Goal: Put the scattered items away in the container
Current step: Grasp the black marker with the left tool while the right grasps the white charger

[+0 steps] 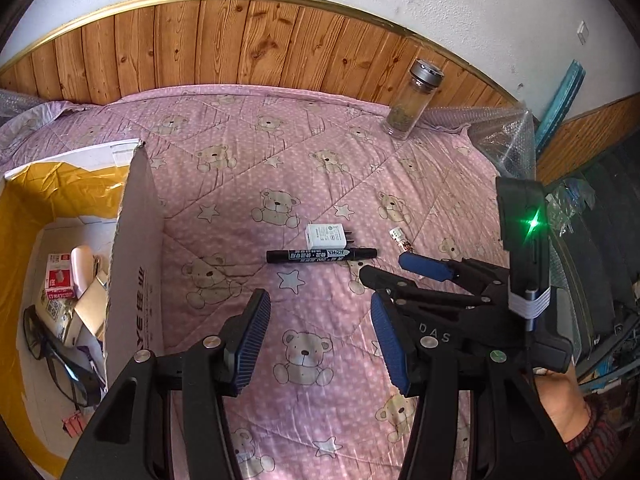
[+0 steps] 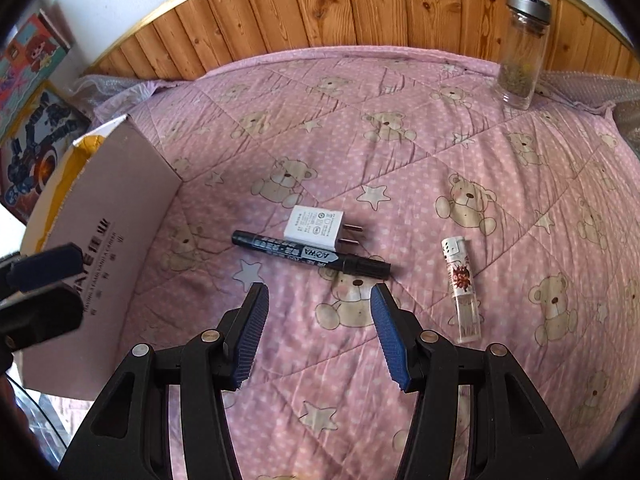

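Lying on the pink bear-print quilt [image 2: 440, 152], the black marker [image 2: 310, 255] touches a white charger plug [image 2: 314, 228], with a lighter [image 2: 462, 284] to their right. Only the left wrist view looks inside the cardboard box [image 1: 136, 240]: glasses [image 1: 60, 364], small packets. Left gripper [image 1: 320, 340] and right gripper [image 2: 320, 332] both gape, empty.

Pink bear-print quilt [image 2: 400, 184] carries marker [image 2: 310, 255]; charger [image 2: 316, 228] touching behind it, lighter [image 2: 462, 286] to its right, box [image 2: 116, 240] left, jar [image 2: 520, 48] far behind.
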### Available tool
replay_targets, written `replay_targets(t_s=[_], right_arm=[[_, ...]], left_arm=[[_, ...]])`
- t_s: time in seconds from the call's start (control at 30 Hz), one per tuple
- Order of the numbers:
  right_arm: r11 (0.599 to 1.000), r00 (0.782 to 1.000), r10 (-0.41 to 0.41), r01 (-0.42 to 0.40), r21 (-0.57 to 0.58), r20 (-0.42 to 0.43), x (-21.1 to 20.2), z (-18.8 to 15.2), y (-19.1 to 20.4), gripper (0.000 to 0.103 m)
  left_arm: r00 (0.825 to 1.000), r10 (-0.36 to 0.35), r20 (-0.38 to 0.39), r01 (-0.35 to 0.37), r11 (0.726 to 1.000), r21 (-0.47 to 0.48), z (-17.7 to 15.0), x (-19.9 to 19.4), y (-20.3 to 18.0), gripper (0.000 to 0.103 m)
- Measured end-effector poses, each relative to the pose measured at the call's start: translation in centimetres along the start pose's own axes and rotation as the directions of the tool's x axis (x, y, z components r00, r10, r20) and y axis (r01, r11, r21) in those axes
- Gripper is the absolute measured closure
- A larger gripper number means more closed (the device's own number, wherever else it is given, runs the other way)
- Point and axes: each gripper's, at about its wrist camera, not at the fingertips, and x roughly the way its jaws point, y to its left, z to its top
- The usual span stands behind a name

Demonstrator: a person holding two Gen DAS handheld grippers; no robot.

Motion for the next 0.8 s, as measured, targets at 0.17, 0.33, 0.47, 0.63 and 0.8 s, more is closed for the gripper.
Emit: replay_targets(t_s=[0.17, 0.33, 0.47, 0.63, 0.8], right_arm=[[0.995, 1.0, 0.005, -0.006, -0.099, -0.014, 2.9, 0.9, -0.6, 0.047], [0.981, 1.0, 0.017, -0.018, -0.191, -0.012, 4.8, 1.5, -0.4, 0.047], [0.978, 0.983, 0.14, -0.156, -0.136, -0.117, 5.1, 0.8, -0.9, 0.066], [0.95, 0.946, 0.287, -0.301, -0.079, -0.149, 2.9, 0.1, -0.3, 0.081], [0.963, 0.965, 0.25, -0.257, -0.086, -0.082, 3.9, 0.7, 1.0, 0.058]], left_arm=[[0.999, -0.005, -0.031, 0.004, 1.0, -0.023, 1.6, 3.0, 0.8, 0.049], [0.997, -0.005, -0.077, 0.005, 1.0, -0.003, 3.0, 6.2, 0.5, 0.049], [0.996, -0.008, -0.087, 0.009, 1.0, 0.01, 4.2, 7.7, 0.6, 0.049], [0.997, -0.022, -0.077, 0.02, 1.0, -0.023, 5.7, 8.5, 2.2, 0.049], [0.993, -0.003, -0.119, 0.007, 0.999, 0.036, 6.2, 10.7, 1.5, 0.049]])
